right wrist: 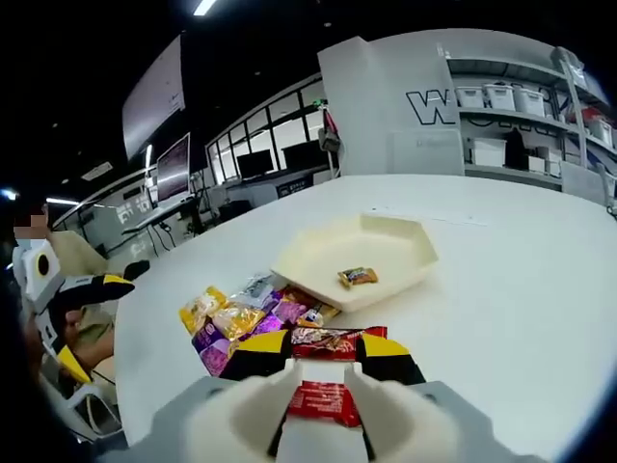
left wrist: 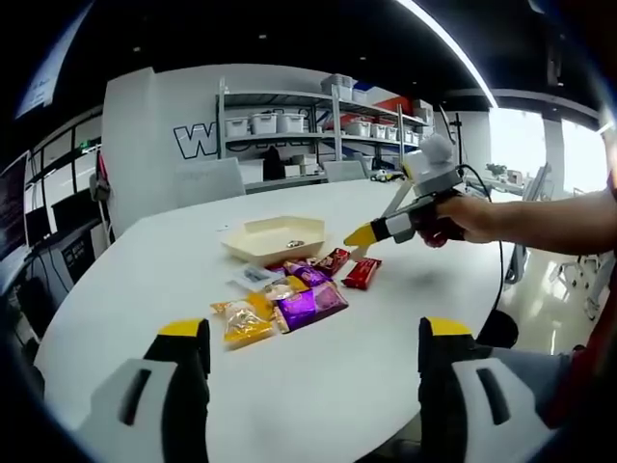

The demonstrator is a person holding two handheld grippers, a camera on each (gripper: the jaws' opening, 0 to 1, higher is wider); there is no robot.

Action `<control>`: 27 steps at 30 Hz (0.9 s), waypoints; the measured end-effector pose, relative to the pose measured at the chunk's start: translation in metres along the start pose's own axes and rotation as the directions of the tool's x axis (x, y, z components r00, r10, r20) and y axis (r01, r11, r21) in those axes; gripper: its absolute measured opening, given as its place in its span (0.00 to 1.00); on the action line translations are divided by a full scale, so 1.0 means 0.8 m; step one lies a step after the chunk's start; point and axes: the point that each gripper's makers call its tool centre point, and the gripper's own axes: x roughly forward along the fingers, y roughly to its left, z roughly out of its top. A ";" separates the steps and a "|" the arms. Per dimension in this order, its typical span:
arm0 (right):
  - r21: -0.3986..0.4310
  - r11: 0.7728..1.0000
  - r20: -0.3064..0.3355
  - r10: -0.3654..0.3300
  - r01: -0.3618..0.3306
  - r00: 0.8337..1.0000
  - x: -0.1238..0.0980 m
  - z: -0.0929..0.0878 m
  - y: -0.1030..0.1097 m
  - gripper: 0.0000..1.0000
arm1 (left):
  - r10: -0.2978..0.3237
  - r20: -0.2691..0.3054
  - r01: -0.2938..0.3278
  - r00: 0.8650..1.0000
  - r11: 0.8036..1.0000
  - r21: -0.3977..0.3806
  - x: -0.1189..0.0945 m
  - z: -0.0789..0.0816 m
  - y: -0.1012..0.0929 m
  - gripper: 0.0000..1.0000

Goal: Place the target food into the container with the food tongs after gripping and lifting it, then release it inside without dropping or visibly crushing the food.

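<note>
Red snack packet [right wrist: 322,400] sits nearest lens in right gripper view, between jaws of right gripper [right wrist: 323,352]; second red-and-dark packet [right wrist: 333,338] at yellow tips; jaws narrow, contact unclear. Packet print too small to read. Large "W" lettering [right wrist: 431,106] on far wall. Cream hexagonal tray [right wrist: 386,253] on white table [right wrist: 511,280] holds one small orange-brown packet [right wrist: 358,277]. Snack pile [right wrist: 241,313] near tray. Left gripper [left wrist: 313,357] jaws wide apart, holding nothing, above table edge. Left gripper view shows hand [left wrist: 453,218] holding right gripper over red packet [left wrist: 362,273].

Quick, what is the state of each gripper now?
Left gripper: open, holding nothing, above the white table.
Right gripper: jaws on either side of a red snack packet; grip cannot be told.
</note>
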 end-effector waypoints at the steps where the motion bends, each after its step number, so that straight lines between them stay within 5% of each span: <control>1: 0.003 1.000 0.001 0.000 0.000 1.000 -0.002 -0.001 0.000 0.21 | 0.000 0.000 0.000 1.000 1.000 -0.001 0.000 0.000 0.000 0.87; 19: 0.047 0.999 -0.009 -0.010 0.011 1.000 -0.033 -0.021 0.014 0.21 | 0.004 0.005 -0.004 1.000 1.000 0.009 -0.004 0.002 0.002 0.87; 27: 0.099 0.994 0.003 0.035 -0.035 0.999 -0.043 -0.033 0.046 0.21 | 0.008 0.019 -0.008 1.000 1.000 -0.006 -0.011 0.003 0.003 0.87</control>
